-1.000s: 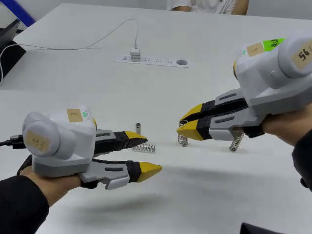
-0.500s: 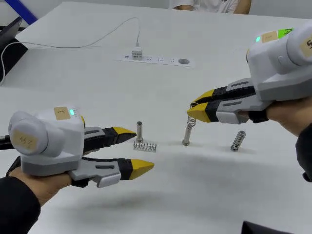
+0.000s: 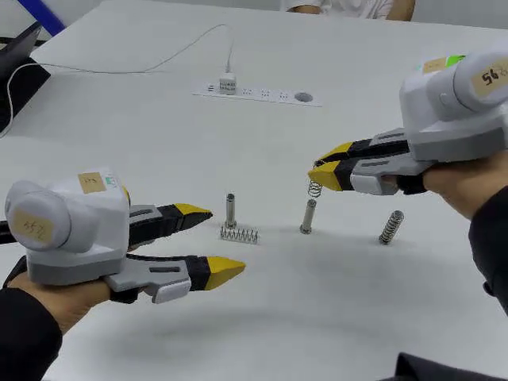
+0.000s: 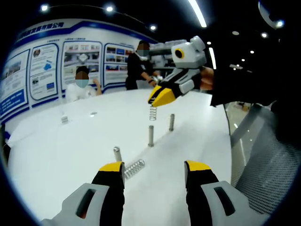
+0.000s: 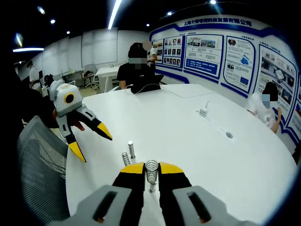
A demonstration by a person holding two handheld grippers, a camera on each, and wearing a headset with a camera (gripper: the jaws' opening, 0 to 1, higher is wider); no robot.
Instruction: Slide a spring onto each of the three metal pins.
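- The left tool (image 3: 211, 240) hangs low over the worktop (image 3: 262, 317) with its jaws spread and nothing between them. The tips face the row of pins, which suggests it is staged for the next pick-up.
- The left pin (image 3: 230, 208) stands upright and bare.
- The loose spring (image 3: 239, 234) lies on its side just in front of the left pin's foot. It is near enough that a short lift would bring it over that pin.
- The middle pin (image 3: 307, 216) stands upright and bare, between its two neighbours.
- The held spring (image 3: 315, 188) hangs with its axis roughly vertical, just above the top of the middle pin and apart from it. This alignment lets the coil drop over the pin. In the right gripper view the spring sits directly in line with the pin beneath.
- The right tool (image 3: 324, 176) has its jaws pressed together on the upper coils of the held spring. Gripping at the top leaves the lower end free to receive the pin.
- The third spring (image 3: 390, 227) stands furthest right and leans a little. It appears to sit around the third pin, whose shaft the coils hide.
- Judgement: one pin is fitted, the second fitting is in hand, and the left pin awaits the loose spring.
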